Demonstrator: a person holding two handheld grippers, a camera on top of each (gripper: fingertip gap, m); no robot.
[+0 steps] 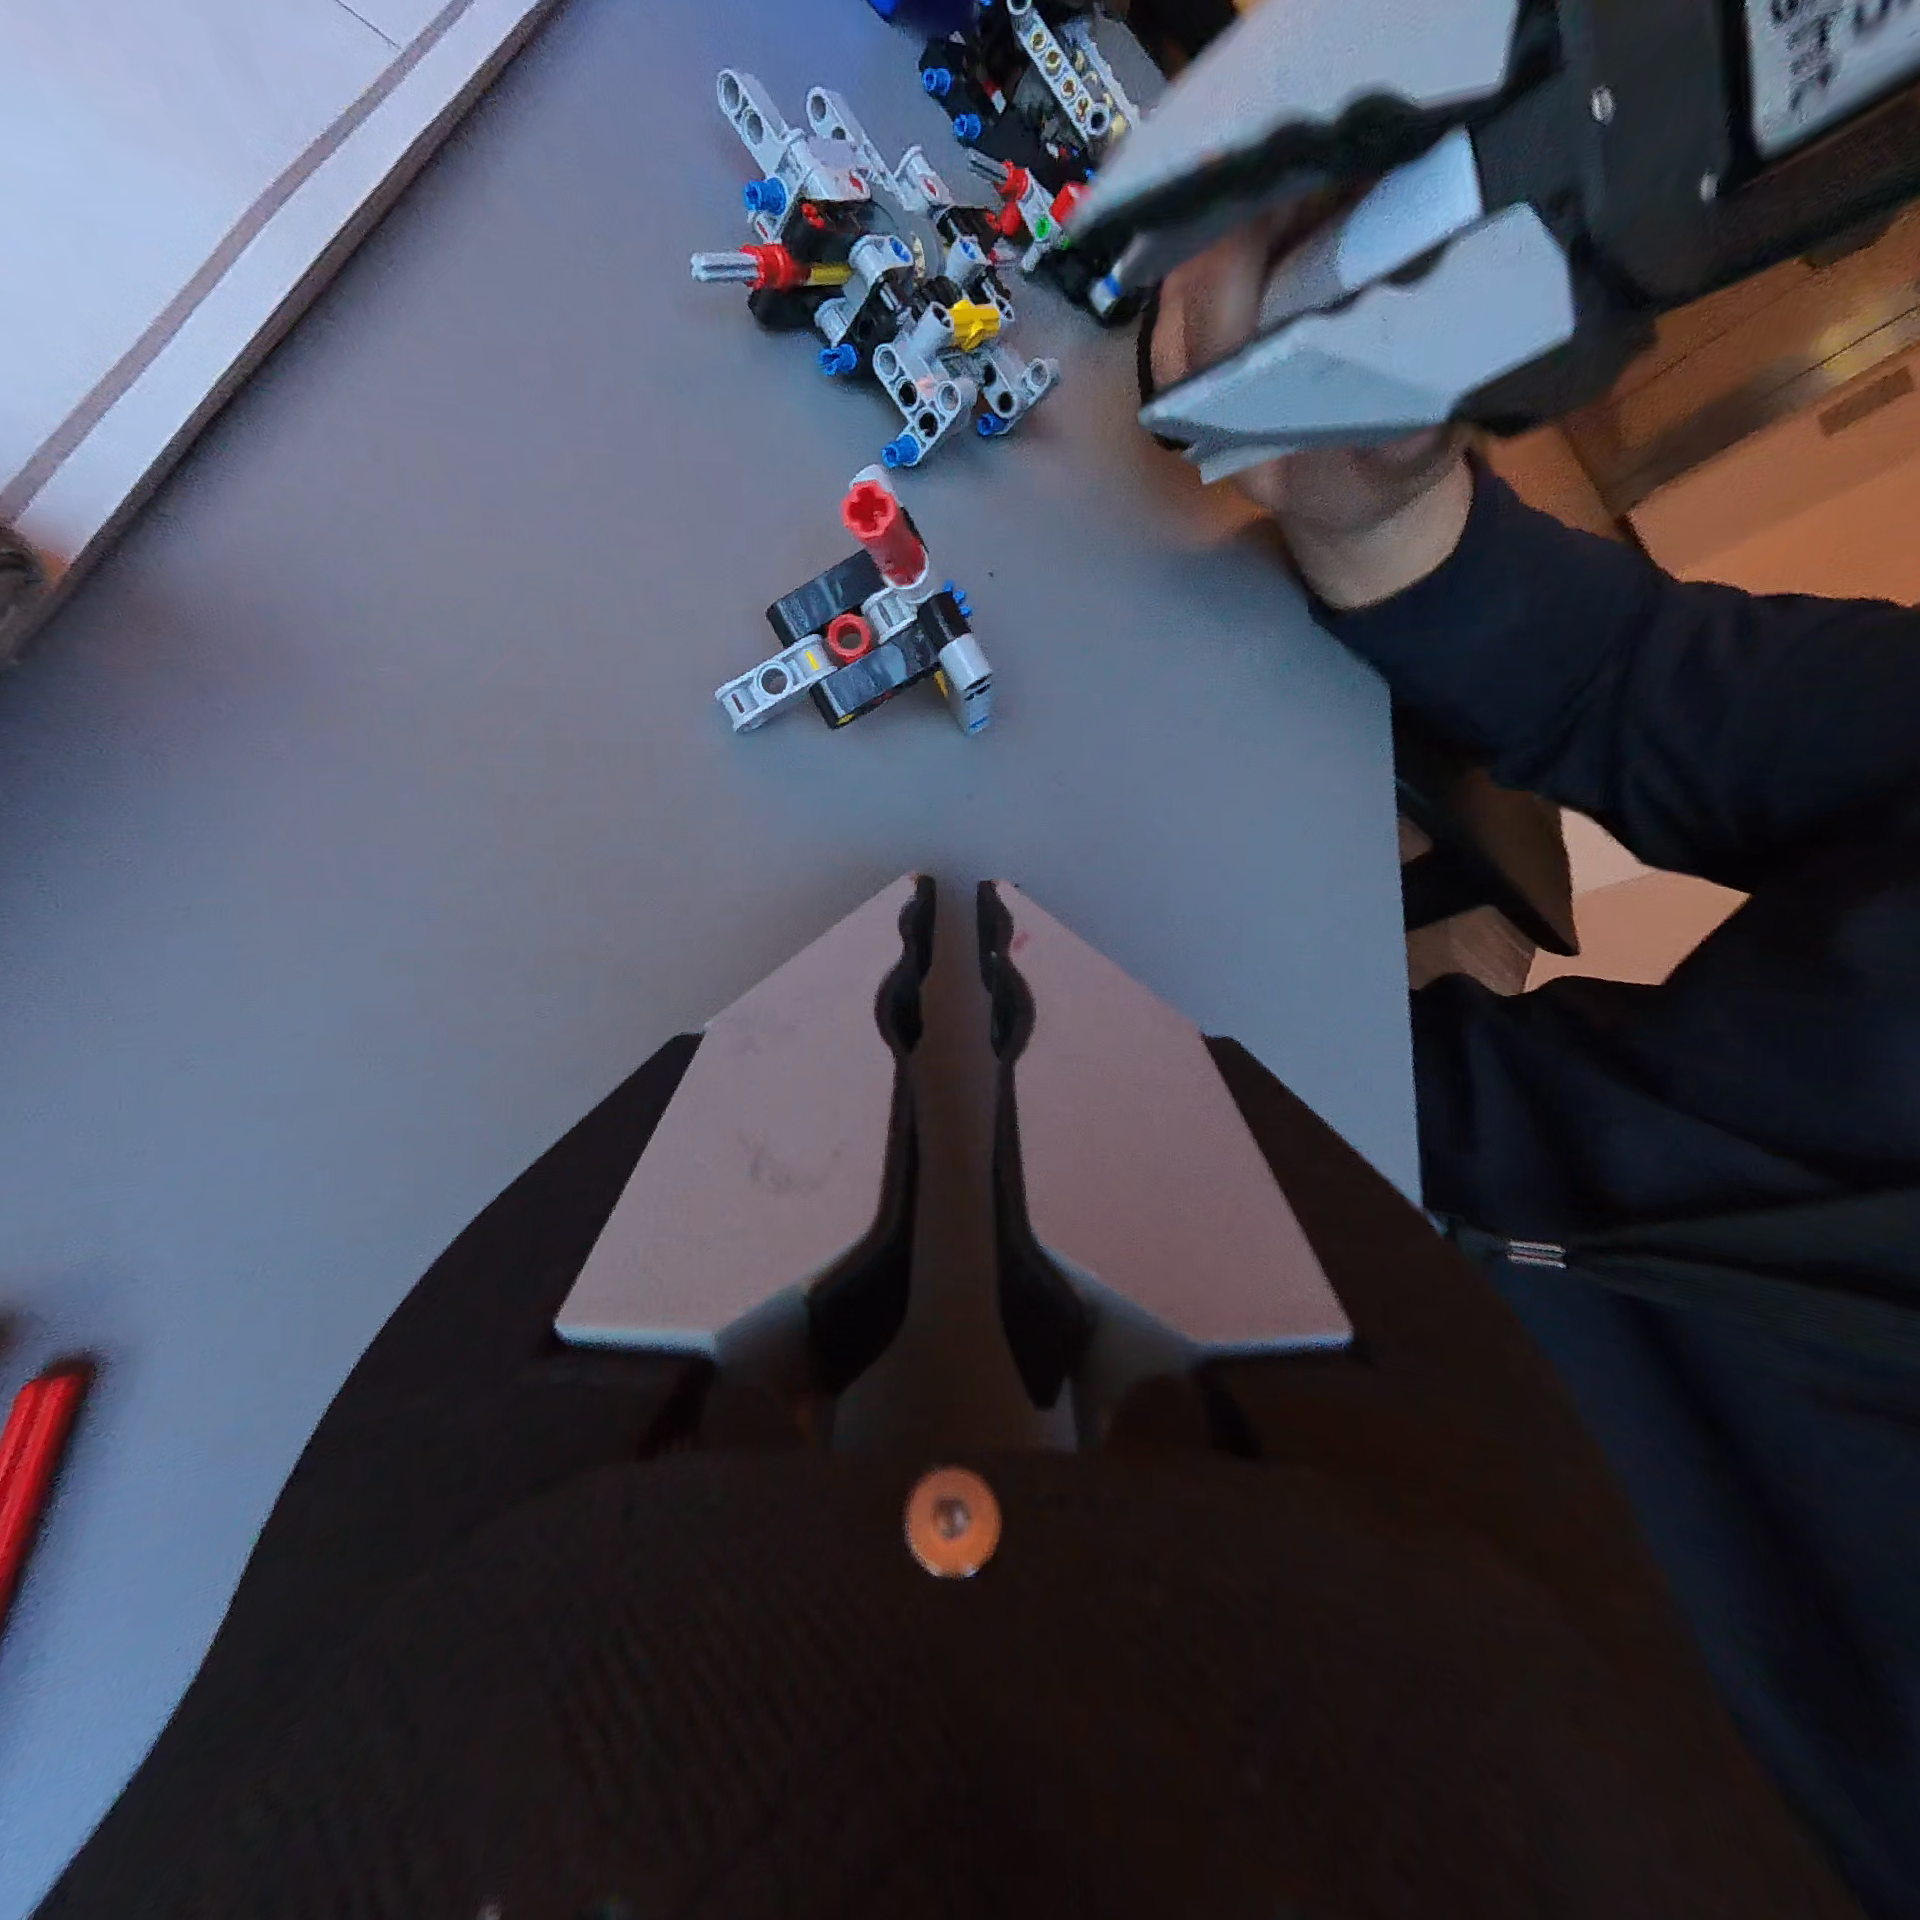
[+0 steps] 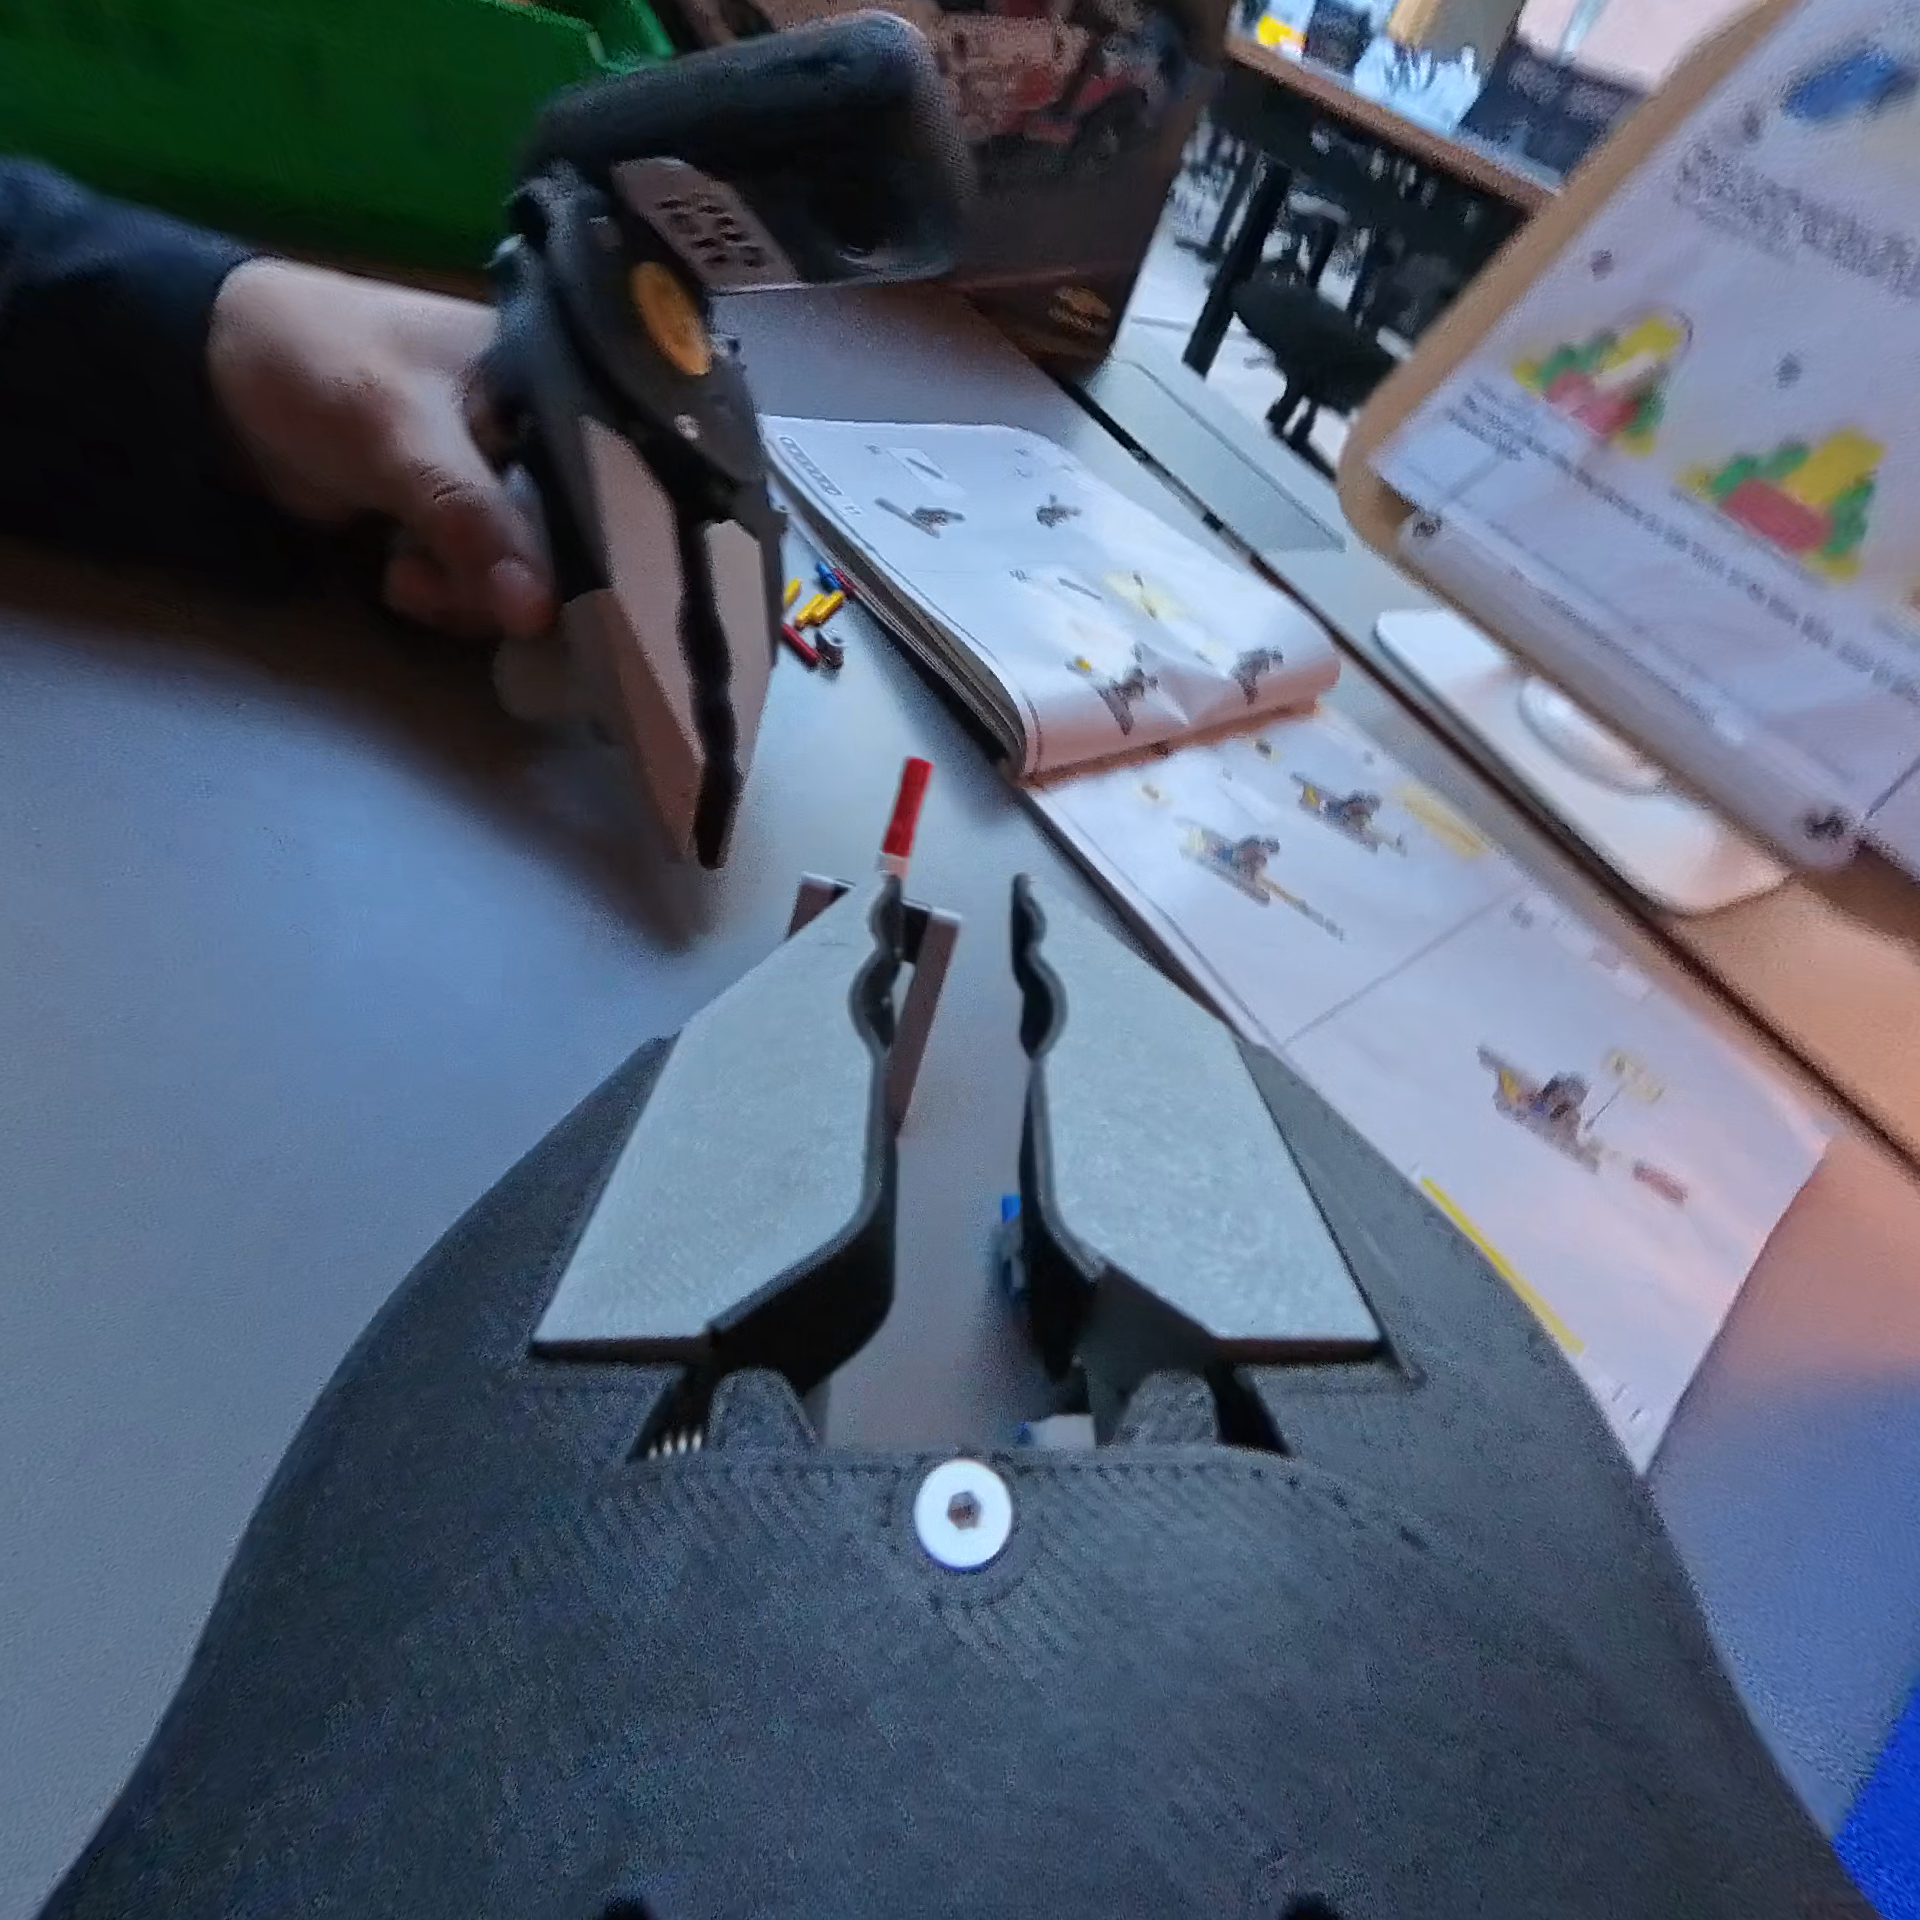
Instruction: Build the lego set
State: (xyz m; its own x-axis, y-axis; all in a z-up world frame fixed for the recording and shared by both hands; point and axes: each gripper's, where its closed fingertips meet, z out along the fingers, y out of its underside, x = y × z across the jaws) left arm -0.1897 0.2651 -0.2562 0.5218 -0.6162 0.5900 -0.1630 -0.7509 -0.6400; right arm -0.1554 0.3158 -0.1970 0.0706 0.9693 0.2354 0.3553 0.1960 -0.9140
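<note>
The grey table (image 1: 312, 831) fills most of both views. On its far side, seen from the right wrist, lie an open instruction booklet (image 2: 1049, 582) and loose printed sheets (image 2: 1455, 935), and beside them stands a board with coloured pictures (image 2: 1662, 364) on a white base. A person's dark sleeve (image 1: 1662, 748) crosses the table edge.

The left gripper (image 1: 956, 888) hangs over a bare part of the table. Its two fingers stand almost together, with only a thin slit between the black pads, and nothing is between them. The right wrist view shows it from the side, held in a hand (image 2: 353, 436), and its fingers look joined there.

The right gripper (image 2: 951, 894) has its fingers clearly apart, with the table showing through the gap. No pad presses on anything. In the left wrist view it is raised above the table at the upper right.

A big heap of small building-toy parts (image 1: 894, 270), grey, black, red, blue and yellow, lies under the right gripper. A smaller built piece (image 1: 862, 634) with an upright red pin (image 1: 883, 525) lies apart, between the heap and the left gripper. This pin shows just past the right gripper's left fingertip (image 2: 888, 904). A few tiny loose pins (image 2: 816, 613) lie near the booklet. A red stick (image 1: 36, 1455) lies at the left edge.
</note>
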